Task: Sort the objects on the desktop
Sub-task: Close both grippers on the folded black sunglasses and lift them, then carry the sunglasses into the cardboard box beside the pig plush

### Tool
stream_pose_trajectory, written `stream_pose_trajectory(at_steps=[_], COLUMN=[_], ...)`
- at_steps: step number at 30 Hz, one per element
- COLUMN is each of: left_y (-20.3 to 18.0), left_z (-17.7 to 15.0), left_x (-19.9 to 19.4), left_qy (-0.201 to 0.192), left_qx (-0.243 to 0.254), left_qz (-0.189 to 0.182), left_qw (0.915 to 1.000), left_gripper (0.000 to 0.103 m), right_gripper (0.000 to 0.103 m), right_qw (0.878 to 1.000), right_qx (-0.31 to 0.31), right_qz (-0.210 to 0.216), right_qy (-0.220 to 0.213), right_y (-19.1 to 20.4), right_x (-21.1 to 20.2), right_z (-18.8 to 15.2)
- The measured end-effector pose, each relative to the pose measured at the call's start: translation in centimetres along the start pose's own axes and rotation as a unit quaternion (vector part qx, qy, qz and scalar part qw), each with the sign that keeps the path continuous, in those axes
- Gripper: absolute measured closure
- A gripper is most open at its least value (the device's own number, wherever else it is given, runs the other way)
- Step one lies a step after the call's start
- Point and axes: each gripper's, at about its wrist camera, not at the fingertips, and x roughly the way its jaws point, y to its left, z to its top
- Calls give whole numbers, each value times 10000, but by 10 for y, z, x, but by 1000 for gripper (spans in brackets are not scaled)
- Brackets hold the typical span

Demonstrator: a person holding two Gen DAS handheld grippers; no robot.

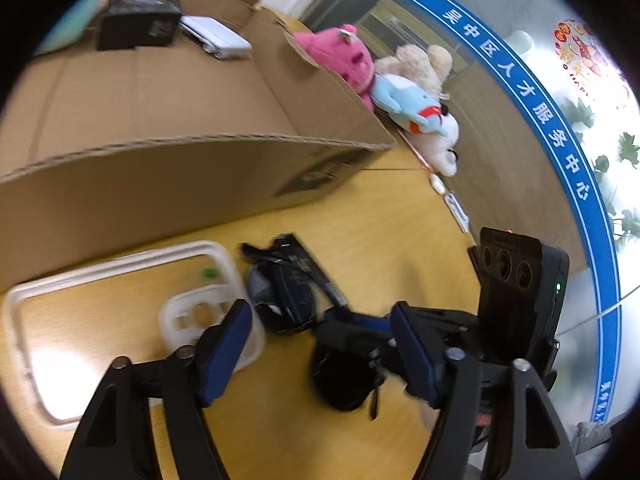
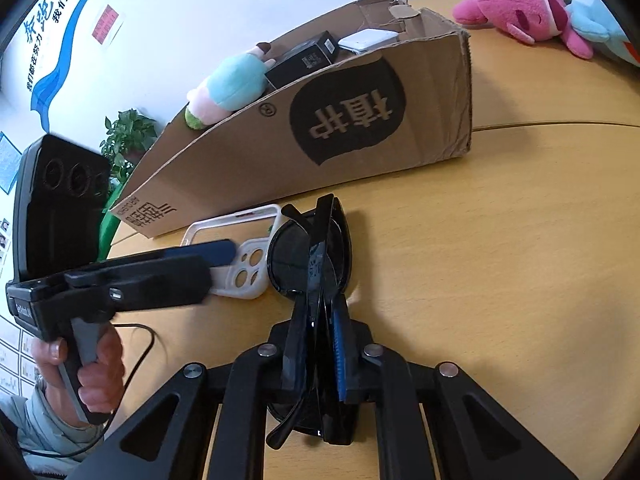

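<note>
Three items already lay in the cardboard box (image 2: 360,128); right tool (image 2: 320,340) clamped the sunglasses (image 2: 310,256), left tool (image 1: 320,340) gaped beside the phone case (image 1: 120,280) at nine o'clock, unsorted.

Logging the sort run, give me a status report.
Right gripper shut on sunglasses, just above table. Left gripper open, empty, over phone case. Cardboard box ahead, path unobstructed.

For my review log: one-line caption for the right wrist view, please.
Right tool clamps folded black sunglasses above the table, beside a white phone case and the cardboard box; left tool alongside.
</note>
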Motion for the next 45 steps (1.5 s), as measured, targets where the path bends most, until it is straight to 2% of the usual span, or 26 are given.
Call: stream_pose_trajectory(at_steps=[2, 4, 5, 7, 8, 14, 18, 25, 31, 34, 38, 45], left_y=[-3, -3, -2, 1, 1, -3, -19, -38, -37, -25, 0, 69], left_z=[2, 4, 4, 3, 1, -3, 1, 15, 49, 73, 105, 148], left_x=[6, 12, 14, 20, 21, 10, -7, -56, -114, -144, -179, -213], left_qy=[47, 133, 187, 295, 319, 163, -108, -667, -1183, -1336, -1498, -1469], left_qx=[5, -10, -31, -105, -126, -119, 31, 210, 441, 445, 375, 85], left_qz=[-107, -165, -158, -68, -71, 25, 131, 352, 481, 541, 713, 934], left_qw=[9999, 9998, 9997, 9995, 9994, 9998, 9999, 9969, 9908, 9886, 9854, 9847], left_gripper=[45, 60, 65, 79, 82, 85, 87, 87, 88, 88, 88, 88], right_gripper=[93, 93, 93, 93, 93, 93, 93, 93, 93, 93, 93, 93], right_qw=[10000, 9999, 9999, 9998, 9996, 9993, 9984, 9936, 9831, 9759, 9714, 9708], right_qx=[-6, -27, -69, -154, -193, -296, -447, -944, -1564, -1861, -1994, -1958], right_qz=[39, 91, 113, 153, 176, 222, 250, 281, 369, 497, 804, 1187], right_qy=[-25, -42, -39, -51, -58, -86, -219, -550, -878, -1023, -1009, -713], right_y=[2, 6, 8, 12, 15, 23, 35, 67, 111, 137, 168, 211], right_x=[1, 1, 2, 1, 2, 2, -6, -31, -46, -45, -30, 28], right_z=[-2, -4, -4, -4, -4, -3, 1, 20, 57, 84, 126, 198])
